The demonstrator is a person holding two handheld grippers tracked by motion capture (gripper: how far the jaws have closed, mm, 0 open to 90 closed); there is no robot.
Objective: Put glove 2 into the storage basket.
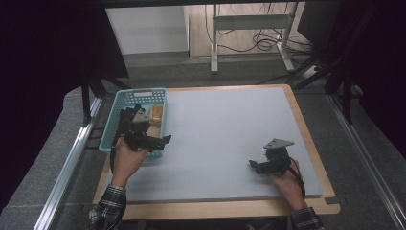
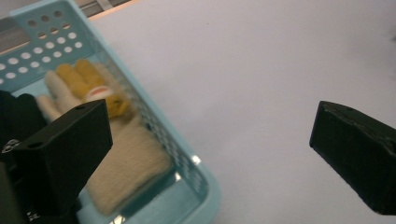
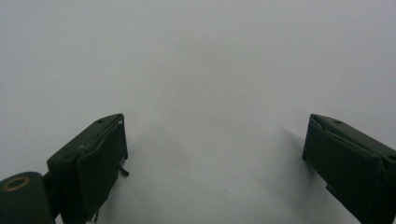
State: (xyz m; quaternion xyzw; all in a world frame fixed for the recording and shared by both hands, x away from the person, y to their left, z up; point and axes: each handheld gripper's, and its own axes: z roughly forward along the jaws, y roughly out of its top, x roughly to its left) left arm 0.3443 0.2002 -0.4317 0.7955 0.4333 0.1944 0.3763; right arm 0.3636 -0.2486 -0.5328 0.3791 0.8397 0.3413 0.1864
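Note:
A light blue plastic basket [image 1: 143, 92] stands at the left edge of the grey mat [image 1: 230, 124]. In it lies a cream knitted glove [image 2: 130, 158] with a yellow glove [image 2: 77, 77] beside it; these show as a tan patch [image 1: 157, 115] in the high view. My left gripper [image 1: 148, 140] hovers over the basket's near right corner [image 2: 205, 186]. It is open wide and holds nothing, one jaw above the cream glove and the other above the mat. My right gripper [image 1: 268, 166] rests low over the mat's near right part, open and empty [image 3: 215, 158].
The mat lies on a wooden board [image 1: 215, 208] that tops the table. Something dark [image 1: 125, 117] lies in the basket's left half. Metal rails [image 1: 72, 158] run along both table sides. A white desk frame with cables [image 1: 253, 38] stands on the floor beyond.

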